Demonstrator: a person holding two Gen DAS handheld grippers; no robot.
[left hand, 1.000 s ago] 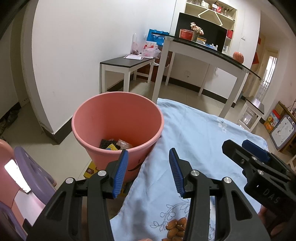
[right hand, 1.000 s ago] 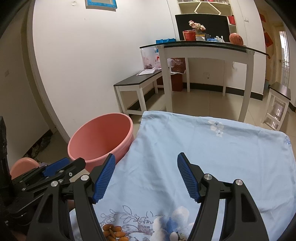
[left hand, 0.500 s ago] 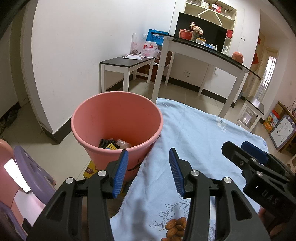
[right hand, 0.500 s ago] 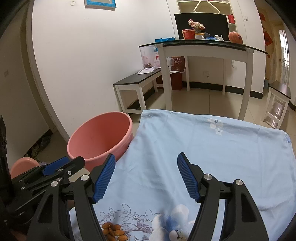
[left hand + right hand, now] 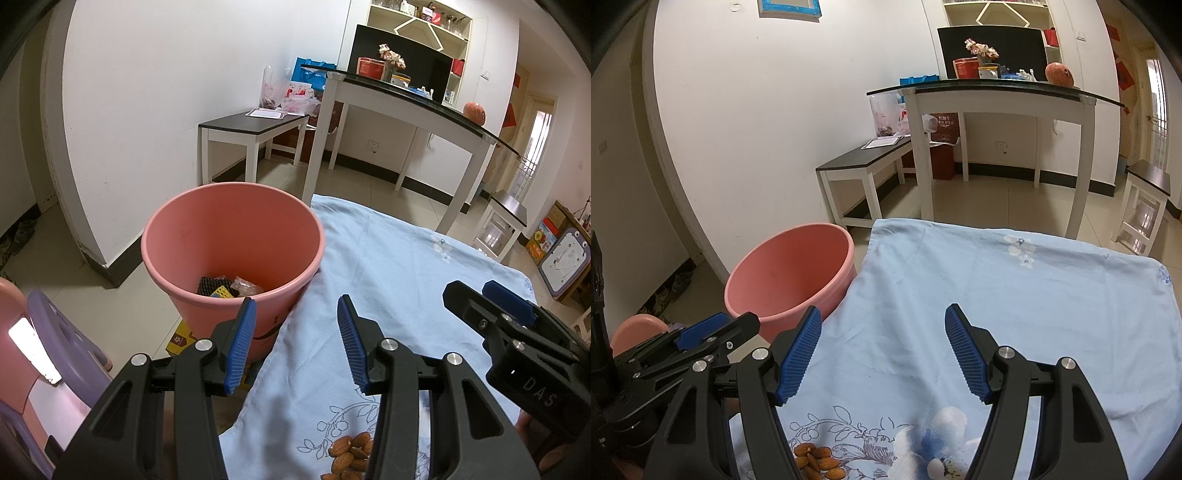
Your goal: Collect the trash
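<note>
Closest in, both grippers just hang over the table with nothing in them: the left gripper (image 5: 295,345) has its blue ribbed pads spread apart, and the right gripper (image 5: 882,354) is spread even wider. Right under them, at the bottom edge of both views, sits a little pile of almonds (image 5: 349,452) on the light blue floral tablecloth (image 5: 388,266); the pile is cut off by the frame and partly hidden behind the gripper arms, so I can't tell how many there are. From the left wrist view the right gripper pokes in at the lower right, and from the right wrist view the left one shows at the lower left. Just past the cloth's left edge stands the pink trash bucket (image 5: 232,236), touching or nearly touching the hanging cloth. Down in it there's some trash (image 5: 225,286): a dark gridded thing, a yellow bit, a crinkly clear wrapper, hard to make out beyond that. A yellow box (image 5: 177,338) peeks out under the bucket, mostly hidden. Further back there's a low black-topped bench (image 5: 255,123) and a tall white-legged console table (image 5: 406,107) with clutter on it.
</note>
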